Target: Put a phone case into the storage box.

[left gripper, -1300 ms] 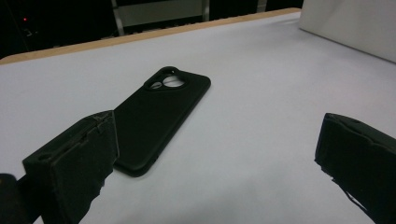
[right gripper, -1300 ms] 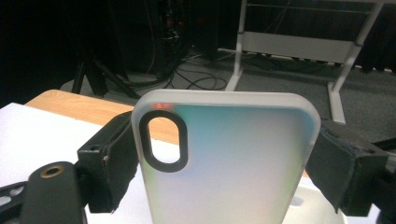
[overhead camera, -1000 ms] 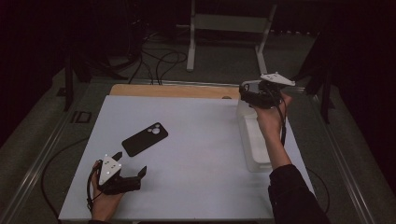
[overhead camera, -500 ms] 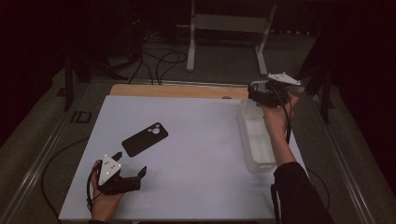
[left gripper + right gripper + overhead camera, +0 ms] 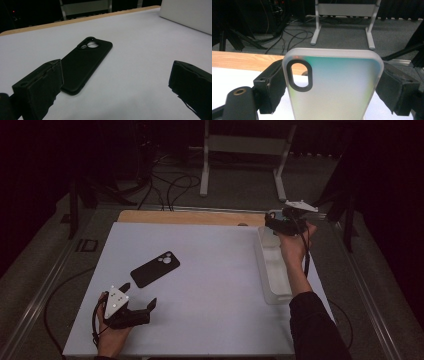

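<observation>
— Fingers [image 5: 269, 87] of the right gripper [image 5: 274, 222]: pinching a translucent phone case [image 5: 332, 85] by its long edges, lifting it above the clear bin [image 5: 274, 270] at the counter [image 5: 215, 265] far right.

— Handling?

— Looking light, thin, probably flexy and slick; gripping low across the sides, gently.

— Left gripper [image 5: 137, 302]?

— Resting near the front edge, spread wide, holding nothing; aiming at the black phone case [image 5: 85, 63] lying flat just beyond.

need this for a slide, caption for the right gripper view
Right gripper clamps a translucent phone case upright between its jaws, above the table's far edge.
</observation>
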Action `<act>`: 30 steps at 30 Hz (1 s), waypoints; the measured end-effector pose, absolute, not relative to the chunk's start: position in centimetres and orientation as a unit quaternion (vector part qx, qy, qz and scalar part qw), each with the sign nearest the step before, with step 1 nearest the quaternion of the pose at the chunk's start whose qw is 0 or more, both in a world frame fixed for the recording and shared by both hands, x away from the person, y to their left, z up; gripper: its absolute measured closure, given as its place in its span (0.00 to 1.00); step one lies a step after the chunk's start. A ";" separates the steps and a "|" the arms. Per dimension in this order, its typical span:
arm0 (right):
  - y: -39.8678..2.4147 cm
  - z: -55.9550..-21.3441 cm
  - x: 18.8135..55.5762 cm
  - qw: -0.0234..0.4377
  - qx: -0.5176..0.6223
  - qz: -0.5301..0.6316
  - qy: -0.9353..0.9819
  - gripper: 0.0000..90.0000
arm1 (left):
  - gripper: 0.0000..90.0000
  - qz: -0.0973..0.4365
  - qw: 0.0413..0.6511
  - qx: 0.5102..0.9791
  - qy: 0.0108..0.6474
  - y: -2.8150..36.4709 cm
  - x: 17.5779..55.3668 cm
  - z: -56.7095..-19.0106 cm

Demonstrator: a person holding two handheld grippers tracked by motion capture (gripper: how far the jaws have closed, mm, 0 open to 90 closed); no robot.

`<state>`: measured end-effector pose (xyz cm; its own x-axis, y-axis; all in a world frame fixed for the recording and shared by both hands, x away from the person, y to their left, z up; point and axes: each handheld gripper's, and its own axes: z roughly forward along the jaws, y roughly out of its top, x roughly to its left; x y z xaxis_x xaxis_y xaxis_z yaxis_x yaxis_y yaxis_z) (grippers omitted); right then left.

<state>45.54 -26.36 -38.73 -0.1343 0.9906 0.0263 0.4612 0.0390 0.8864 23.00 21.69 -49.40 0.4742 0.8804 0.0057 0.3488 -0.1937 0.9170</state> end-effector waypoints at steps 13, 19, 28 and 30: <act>-26.2 -42.4 47.1 0.311 0.593 0.369 0.645 0.18 | 0.00 0.284 0.471 0.717 0.429 21.8 22.9 -49.4; -26.0 -43.1 47.5 0.310 0.595 0.349 0.654 0.18 | 0.00 0.283 0.472 0.716 0.429 21.8 22.9 -49.4; -26.1 -43.9 48.0 0.302 0.602 0.339 0.657 0.18 | 0.00 0.282 0.471 0.717 0.429 21.8 22.9 -49.4; -26.2 -43.9 48.1 0.298 0.605 0.340 0.656 0.18 | 0.00 0.282 0.471 0.717 0.429 21.8 22.9 -49.4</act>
<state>48.13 -26.17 -43.87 -0.0906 0.9957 0.0207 0.5915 0.0371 0.8055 22.92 21.79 -49.39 0.4727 0.8812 0.0011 0.3498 -0.1888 0.9176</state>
